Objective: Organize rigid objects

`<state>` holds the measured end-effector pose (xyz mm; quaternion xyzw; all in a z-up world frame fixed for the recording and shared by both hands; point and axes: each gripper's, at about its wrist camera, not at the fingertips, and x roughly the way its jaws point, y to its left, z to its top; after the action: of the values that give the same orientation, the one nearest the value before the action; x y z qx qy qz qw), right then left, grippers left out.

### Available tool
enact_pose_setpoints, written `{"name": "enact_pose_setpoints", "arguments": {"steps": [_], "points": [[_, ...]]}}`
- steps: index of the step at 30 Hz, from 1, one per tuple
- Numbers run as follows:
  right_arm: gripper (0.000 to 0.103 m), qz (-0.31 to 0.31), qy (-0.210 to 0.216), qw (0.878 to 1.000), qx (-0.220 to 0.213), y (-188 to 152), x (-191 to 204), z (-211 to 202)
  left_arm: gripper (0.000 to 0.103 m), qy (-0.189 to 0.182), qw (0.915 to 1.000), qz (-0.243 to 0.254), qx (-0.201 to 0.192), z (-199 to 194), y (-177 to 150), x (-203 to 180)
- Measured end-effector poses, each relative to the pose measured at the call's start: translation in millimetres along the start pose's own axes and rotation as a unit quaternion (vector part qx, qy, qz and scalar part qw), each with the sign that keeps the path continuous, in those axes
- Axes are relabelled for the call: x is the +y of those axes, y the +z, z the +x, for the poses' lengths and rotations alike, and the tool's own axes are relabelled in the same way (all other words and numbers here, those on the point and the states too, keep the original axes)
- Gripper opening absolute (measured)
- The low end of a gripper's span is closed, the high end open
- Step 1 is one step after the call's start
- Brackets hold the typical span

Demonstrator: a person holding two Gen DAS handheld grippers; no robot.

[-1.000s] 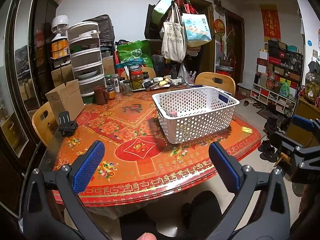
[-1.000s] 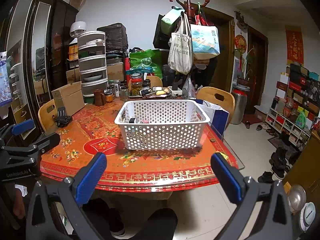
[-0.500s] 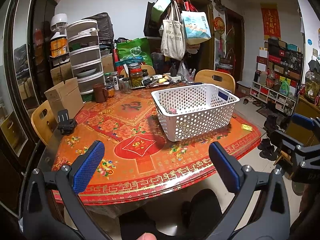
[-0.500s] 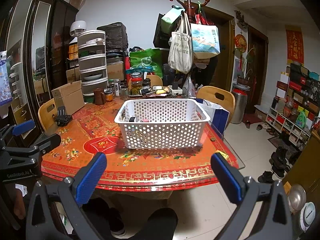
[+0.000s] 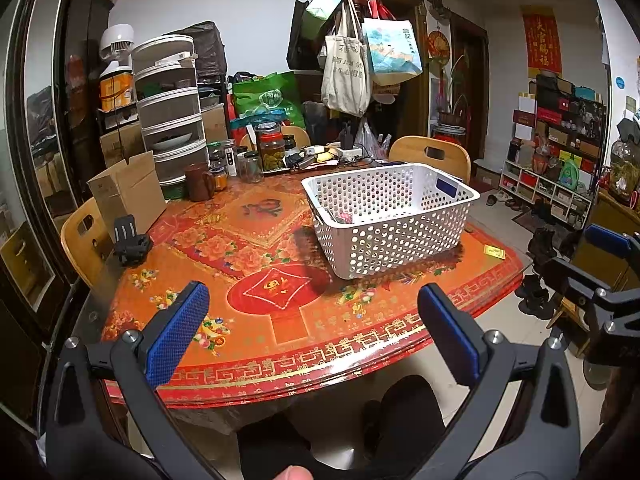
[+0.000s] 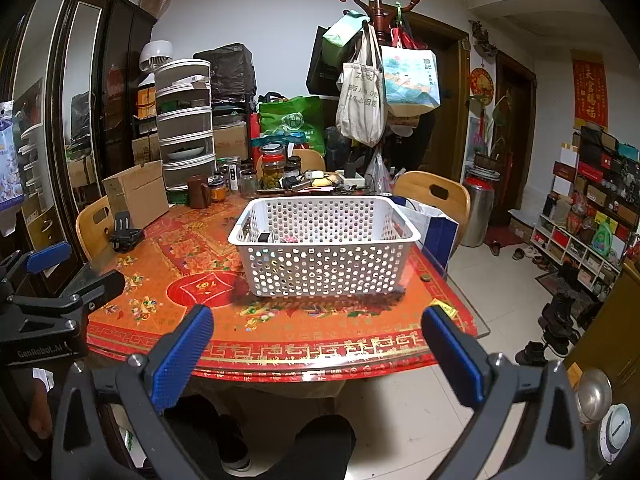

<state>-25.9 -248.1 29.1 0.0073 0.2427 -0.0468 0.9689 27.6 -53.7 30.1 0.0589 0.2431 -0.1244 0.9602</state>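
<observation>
Walls [image 6: 280, 8] white, plain. Floor [image 6: 492, 280] pale tile, glossy. Dark wardrobe [image 6: 92, 92] with mirrored doors along the left side. Round worktop [image 6: 280, 344] under a red-and-gold patterned cover; 3 wooden chairs around it: 1 at left [image 6: 94, 226], 1 at right [image 6: 436, 196], 1 at the far edge [image 6: 310, 158], mostly hidden. Wooden coat stand [image 6: 378, 4] behind the worktop, hung with tote bags. Dark wooden door frame [image 6: 460, 100] at back right, second dark door [image 6: 514, 128] beside it. Red scroll [image 6: 590, 90] on right wall. Low open shelving [image 6: 580, 236] at right, packed with boxes; shoes on floor in front. Lighting indoor, even.
</observation>
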Motion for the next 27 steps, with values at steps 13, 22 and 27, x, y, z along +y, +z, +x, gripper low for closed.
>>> {"name": "enact_pose_setpoints", "arguments": {"steps": [13, 22, 27], "points": [[0.103, -0.003, 0.001, 1.000, 0.004, -3.4, 2.7, 3.2, 0.103, -0.001, 1.0000, 0.001, 0.004, 3.0, -3.5, -2.9], [0.103, -0.004, 0.001, 1.000, 0.004, -3.9, 3.1, 3.1, 0.103, -0.001, 1.0000, 0.000, 0.005, 4.1, -4.5, -5.6], [0.103, -0.004, 0.003, 1.000, 0.004, -5.0, 3.7, 3.8, 0.103, -0.001, 1.0000, 0.002, 0.007, 4.2, -5.1, -5.2]]}}
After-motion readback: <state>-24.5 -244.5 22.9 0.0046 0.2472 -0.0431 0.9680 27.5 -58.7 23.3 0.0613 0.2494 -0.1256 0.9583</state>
